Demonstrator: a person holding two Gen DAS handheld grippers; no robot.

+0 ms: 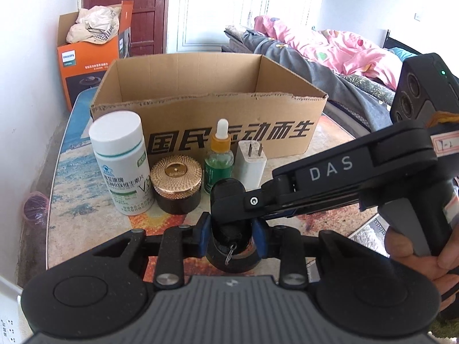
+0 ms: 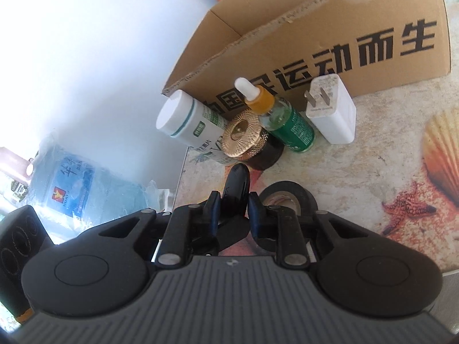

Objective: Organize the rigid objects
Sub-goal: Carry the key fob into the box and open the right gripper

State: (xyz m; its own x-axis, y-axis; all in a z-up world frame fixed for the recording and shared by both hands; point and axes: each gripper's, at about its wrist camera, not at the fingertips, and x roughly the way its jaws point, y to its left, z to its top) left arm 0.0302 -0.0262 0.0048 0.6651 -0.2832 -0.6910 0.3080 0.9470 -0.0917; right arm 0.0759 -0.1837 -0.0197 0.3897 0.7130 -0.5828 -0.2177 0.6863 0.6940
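- A big brown box (image 1: 200, 106) stands open on a table (image 1: 86, 223) with a beach picture on it. No things show inside the box.
- Four things stand in a row just in front of the box's front wall.
- From the left end of the box they are a white pill bottle (image 1: 120, 166), a dark jar with a gold lid (image 1: 176, 183), a small green dropper bottle (image 1: 219, 160) and a white plug (image 1: 251, 166).
- The pill bottle and the jar look like they touch. The dropper bottle is just beside the plug.
- A black car key (image 2: 238, 180) is in front of the box too, on the near side of the row and close to the jar.
- The left gripper (image 1: 232, 229) has its blue pads pressed on both sides of the key. Its jaws are narrow. A small metal ring hangs from the key between the pads.
- The right gripper (image 2: 233, 209) pinches the same key from the other way, with its jaws narrow too.
- A hand (image 1: 424, 255) holds the right gripper's handle.
- A roll of black tape (image 2: 301, 197) lies on the table, near the key, farther from the box than the row.
- Behind the box stands an orange box (image 1: 83, 66) with cloth in it.
- To the right of the brown box is a bed with a pink blanket (image 1: 330, 46).
- A blue water jug (image 2: 80, 189) is on the floor, past the left end of the box.
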